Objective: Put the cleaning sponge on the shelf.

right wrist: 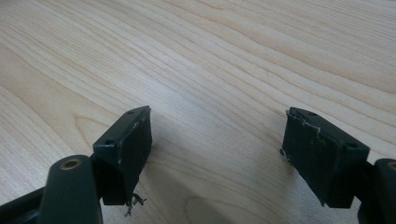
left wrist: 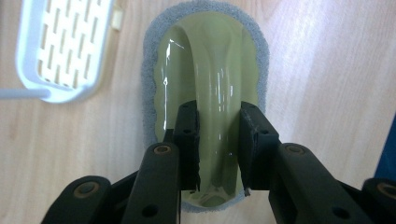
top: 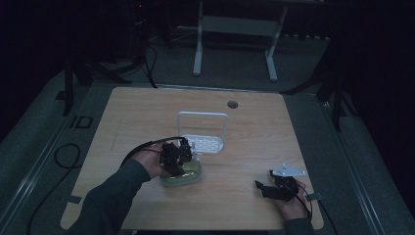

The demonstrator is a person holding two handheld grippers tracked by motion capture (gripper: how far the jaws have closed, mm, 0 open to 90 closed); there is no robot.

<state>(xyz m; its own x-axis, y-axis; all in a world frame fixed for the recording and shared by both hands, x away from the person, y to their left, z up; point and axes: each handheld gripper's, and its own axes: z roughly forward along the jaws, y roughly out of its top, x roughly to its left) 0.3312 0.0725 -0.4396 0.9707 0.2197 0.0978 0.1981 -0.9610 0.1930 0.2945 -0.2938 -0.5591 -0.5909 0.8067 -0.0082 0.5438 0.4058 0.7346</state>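
A scrubber (left wrist: 210, 60) with a glossy olive-green arched handle on a grey sponge pad sits just above the wooden table (top: 244, 127). My left gripper (left wrist: 218, 116) comes down from above with its jaws shut on the handle's arch. In the high view the scrubber (top: 188, 177) shows under the left gripper (top: 176, 155), left of centre. My right gripper (top: 264, 188) rests low at the front right, jaws apart. In its own view the right gripper (right wrist: 217, 128) stands open over bare wood with nothing between the pads.
A white slotted tray (top: 205, 143) with an upright wire frame (top: 203, 115) stands just behind the scrubber; the tray (left wrist: 60, 46) also shows at top left in the left gripper view. A round cable hole (top: 232, 104) lies near the table's far edge.
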